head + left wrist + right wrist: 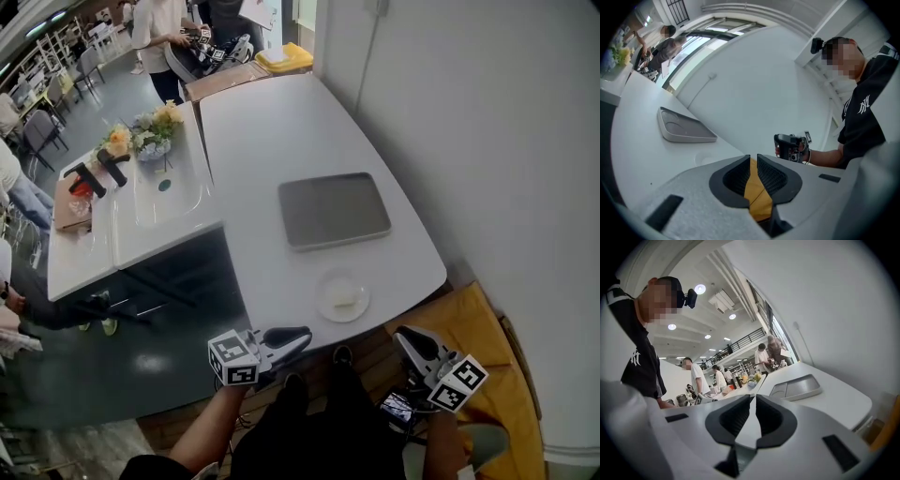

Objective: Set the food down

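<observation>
Both the left tool (289, 339) and the right tool (410, 341) are clenched and empty, with the food (345, 299) on its plate (322, 298) just ahead between them near the desk (281, 131) edge, so a careless forward reach could knock it off.

White table (272, 131), grey tray (335, 211), white plate (325, 292)
</observation>
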